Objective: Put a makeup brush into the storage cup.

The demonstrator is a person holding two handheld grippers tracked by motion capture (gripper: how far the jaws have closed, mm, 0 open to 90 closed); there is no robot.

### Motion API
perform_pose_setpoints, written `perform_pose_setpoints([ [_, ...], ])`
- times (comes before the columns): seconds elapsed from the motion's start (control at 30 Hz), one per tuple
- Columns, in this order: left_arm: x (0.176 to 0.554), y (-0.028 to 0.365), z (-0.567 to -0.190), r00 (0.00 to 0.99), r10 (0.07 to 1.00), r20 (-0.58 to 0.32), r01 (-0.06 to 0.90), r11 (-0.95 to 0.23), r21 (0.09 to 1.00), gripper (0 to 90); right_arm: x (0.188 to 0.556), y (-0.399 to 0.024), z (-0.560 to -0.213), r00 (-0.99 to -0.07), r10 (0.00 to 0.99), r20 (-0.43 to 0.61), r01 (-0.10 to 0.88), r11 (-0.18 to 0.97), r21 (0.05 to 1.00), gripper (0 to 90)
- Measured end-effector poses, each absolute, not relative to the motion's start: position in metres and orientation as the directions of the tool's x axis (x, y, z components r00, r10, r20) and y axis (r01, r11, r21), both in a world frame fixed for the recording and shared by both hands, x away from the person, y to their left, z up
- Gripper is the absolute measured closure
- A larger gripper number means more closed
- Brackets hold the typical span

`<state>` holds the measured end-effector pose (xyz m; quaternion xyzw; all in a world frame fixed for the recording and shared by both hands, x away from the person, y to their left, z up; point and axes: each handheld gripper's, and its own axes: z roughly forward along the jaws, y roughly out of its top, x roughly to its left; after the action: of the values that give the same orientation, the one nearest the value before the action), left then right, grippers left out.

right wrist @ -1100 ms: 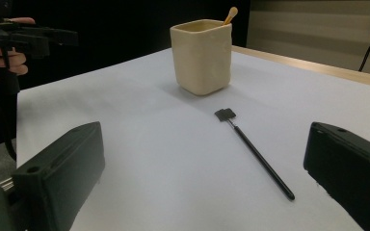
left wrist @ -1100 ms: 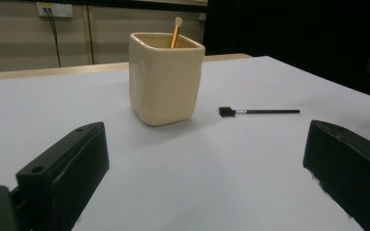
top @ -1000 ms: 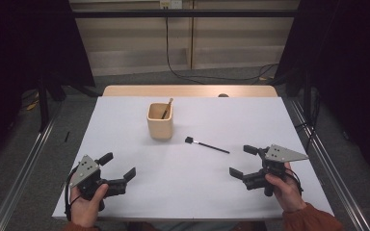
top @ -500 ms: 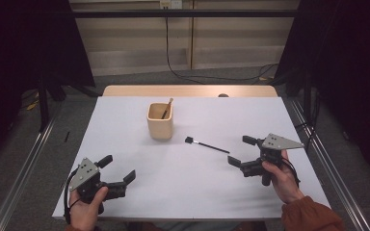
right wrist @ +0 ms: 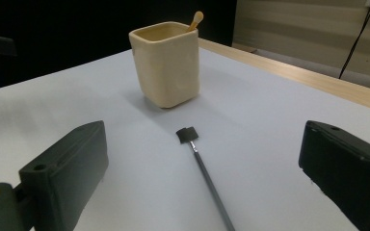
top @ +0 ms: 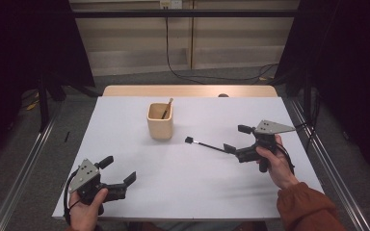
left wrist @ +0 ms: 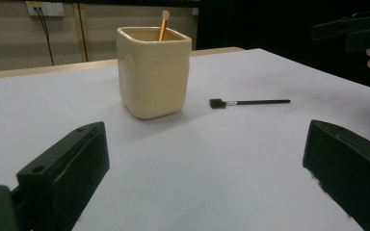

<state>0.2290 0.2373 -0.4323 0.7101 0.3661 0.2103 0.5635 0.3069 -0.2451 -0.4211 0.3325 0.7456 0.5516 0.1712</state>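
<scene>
The right gripper (top: 237, 140), jaws wide and empty, straddles the brush (top: 206, 144) handle near the desk's (top: 125, 125) right edge; the left gripper (top: 118, 169) gapes empty.

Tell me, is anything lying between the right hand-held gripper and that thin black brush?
Nothing visible. The right hand-held gripper is open, and the black brush lies on bare white table running between its jaws.

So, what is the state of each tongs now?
Left tongs: open, holding nothing.
Right tongs: open, holding nothing, near the brush.
</scene>
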Motion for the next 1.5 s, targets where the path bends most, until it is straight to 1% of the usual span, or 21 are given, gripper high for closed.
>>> perform_pose_setpoints([
  [0.13,0.231,0.239,-0.434,0.633,0.765,-0.119,0.288,-0.091,0.953,2.5,0.316,-0.242,-0.42,-0.715,0.691,0.108,0.303,0.168,0.938,3.0],
  [0.23,0.23,0.238,-0.433,0.636,0.763,-0.115,0.289,-0.097,0.952,2.6,0.323,-0.24,-0.418,-0.718,0.689,0.1,0.313,0.191,0.93,2.7],
  [0.33,0.23,0.239,-0.433,0.637,0.764,-0.105,0.284,-0.106,0.953,2.6,0.33,-0.236,-0.412,-0.728,0.68,0.088,0.308,0.209,0.928,2.7],
  [0.43,0.23,0.24,-0.434,0.63,0.769,-0.105,0.282,-0.1,0.954,2.6,0.339,-0.235,-0.404,-0.73,0.677,0.098,0.311,0.201,0.929,2.7],
  [0.53,0.231,0.241,-0.434,0.625,0.771,-0.125,0.283,-0.074,0.956,2.6,0.347,-0.235,-0.397,-0.723,0.684,0.094,0.306,0.197,0.931,2.8],
  [0.6,0.231,0.242,-0.434,0.619,0.776,-0.116,0.276,-0.077,0.958,2.6,0.352,-0.234,-0.395,-0.721,0.687,0.088,0.306,0.202,0.93,2.8],
  [0.87,0.231,0.241,-0.434,0.629,0.77,-0.109,0.274,-0.088,0.958,2.5,0.368,-0.224,-0.393,-0.745,0.662,0.079,0.332,0.265,0.905,2.8],
  [0.97,0.232,0.241,-0.435,0.627,0.771,-0.107,0.278,-0.094,0.956,2.5,0.372,-0.223,-0.395,-0.745,0.659,0.105,0.377,0.285,0.881,3.1],
  [1.07,0.232,0.242,-0.435,0.627,0.772,-0.104,0.277,-0.097,0.956,2.5,0.372,-0.222,-0.397,-0.739,0.667,0.098,0.399,0.315,0.861,4.8],
  [1.13,0.232,0.241,-0.435,0.625,0.774,-0.103,0.278,-0.097,0.956,2.5,0.372,-0.222,-0.399,-0.733,0.676,0.081,0.407,0.339,0.848,8.1],
  [1.2,0.232,0.241,-0.435,0.626,0.773,-0.103,0.28,-0.099,0.955,2.5,0.372,-0.222,-0.4,-0.729,0.679,0.087,0.419,0.343,0.841,8.4],
  [1.23,0.232,0.241,-0.435,0.625,0.774,-0.103,0.279,-0.098,0.955,2.6,0.372,-0.222,-0.401,-0.727,0.681,0.092,0.425,0.341,0.838,10.5],
  [1.33,0.232,0.24,-0.436,0.623,0.774,-0.108,0.284,-0.095,0.954,2.6,0.372,-0.223,-0.401,-0.74,0.668,0.084,0.42,0.36,0.833,10.2],
  [1.47,0.233,0.24,-0.436,0.623,0.774,-0.108,0.286,-0.098,0.953,2.6,0.376,-0.223,-0.4,-0.748,0.657,0.092,0.437,0.384,0.813,15.5],
  [1.5,0.233,0.24,-0.436,0.622,0.776,-0.11,0.287,-0.096,0.953,2.6,0.377,-0.222,-0.399,-0.755,0.648,0.099,0.445,0.396,0.803,14.7],
])
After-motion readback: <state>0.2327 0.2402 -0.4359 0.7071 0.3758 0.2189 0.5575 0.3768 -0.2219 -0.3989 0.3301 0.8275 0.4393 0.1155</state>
